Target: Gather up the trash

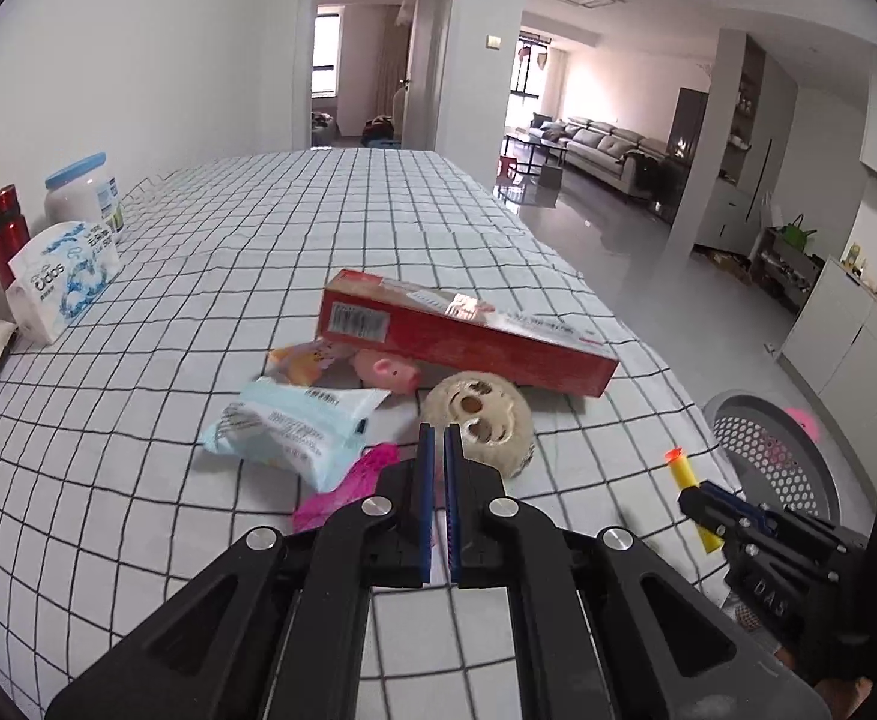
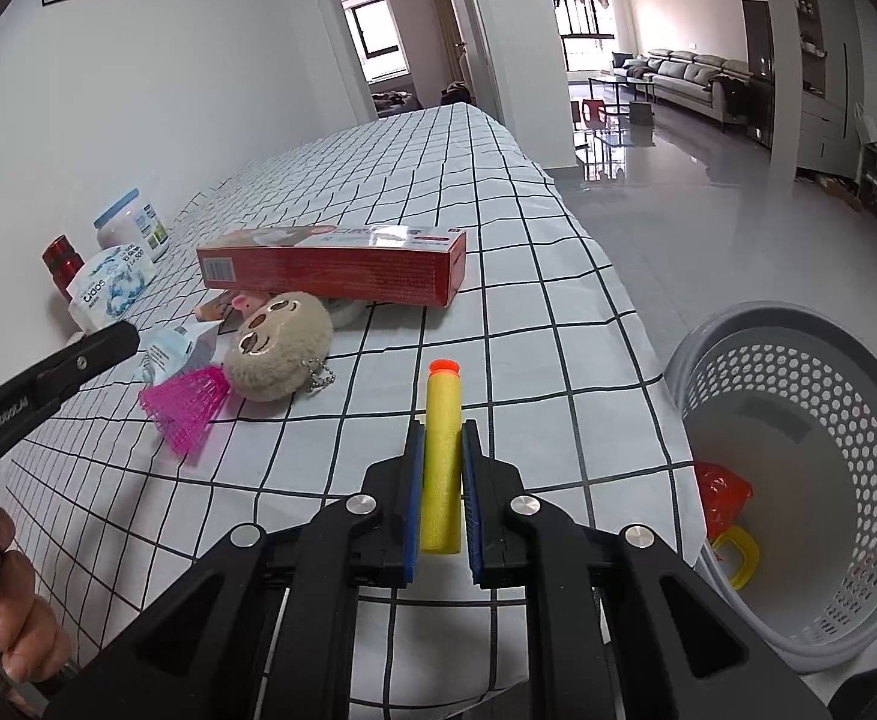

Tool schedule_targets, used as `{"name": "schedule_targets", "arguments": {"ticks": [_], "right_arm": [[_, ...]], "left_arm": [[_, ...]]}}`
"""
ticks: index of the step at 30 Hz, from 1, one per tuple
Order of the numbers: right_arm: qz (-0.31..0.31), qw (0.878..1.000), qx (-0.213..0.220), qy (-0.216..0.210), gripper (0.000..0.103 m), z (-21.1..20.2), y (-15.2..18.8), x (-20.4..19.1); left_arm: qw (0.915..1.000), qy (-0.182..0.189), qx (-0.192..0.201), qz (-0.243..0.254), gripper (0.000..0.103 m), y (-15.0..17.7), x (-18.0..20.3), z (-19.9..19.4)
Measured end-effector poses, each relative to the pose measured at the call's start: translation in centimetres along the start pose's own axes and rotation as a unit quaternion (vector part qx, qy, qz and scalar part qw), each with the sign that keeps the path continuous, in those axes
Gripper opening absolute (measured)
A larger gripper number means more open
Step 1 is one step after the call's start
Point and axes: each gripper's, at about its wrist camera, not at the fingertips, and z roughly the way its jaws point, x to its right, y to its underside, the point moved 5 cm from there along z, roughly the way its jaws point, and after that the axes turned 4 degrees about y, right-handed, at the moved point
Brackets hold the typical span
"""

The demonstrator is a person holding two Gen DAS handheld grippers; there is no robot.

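Right claw (image 2: 441, 456) is clamped on the yellow foam dart (image 2: 443, 456) mid-shaft, just beside the grey basket (image 2: 798, 354). Looks light and squishy, so an easy grip there should do. Left claw (image 1: 439, 462) is nearly closed and empty, over the counter (image 1: 294, 240).

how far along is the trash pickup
Done: a red wrapper and a yellow piece lie in the basket. In hand: the right gripper clamps a foam dart. Left: box, pouch, plush, pink net; left gripper holds nothing.
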Motion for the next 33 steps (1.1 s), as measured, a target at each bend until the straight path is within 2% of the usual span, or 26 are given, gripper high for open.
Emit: {"name": "schedule_targets", "arguments": {"ticks": [9, 20, 22, 24, 29, 33], "right_arm": [[-0.005, 1.0, -0.003, -0.007, 0.012, 0.0, 0.2, -0.5], [-0.01, 1.0, -0.009, -0.007, 0.012, 0.4, 0.3, -0.9], [-0.009, 1.0, -0.009, -0.006, 0.012, 0.4, 0.2, -0.8], [-0.008, 1.0, -0.01, -0.006, 0.012, 0.4, 0.2, -0.6], [-0.006, 1.0, -0.013, -0.006, 0.012, 0.7, 0.3, -0.5], [-0.006, 1.0, -0.016, -0.006, 0.012, 0.9, 0.5, -0.5]], "left_arm": [[0.9994, -0.023, -0.021, -0.013, 0.004, 1.8, -3.2, -0.2], [0.9982, -0.015, -0.048, -0.032, 0.006, 2.4, -4.3, 1.1], [0.9981, -0.017, -0.051, -0.03, 0.013, 2.4, -4.2, 1.3], [0.9981, -0.015, -0.051, -0.031, 0.029, 2.4, -4.0, 1.5], [0.9986, -0.018, -0.043, -0.027, 0.055, 2.2, -3.6, 1.5], [0.9982, -0.017, -0.051, -0.028, 0.064, 2.1, -3.4, 2.3]]}}
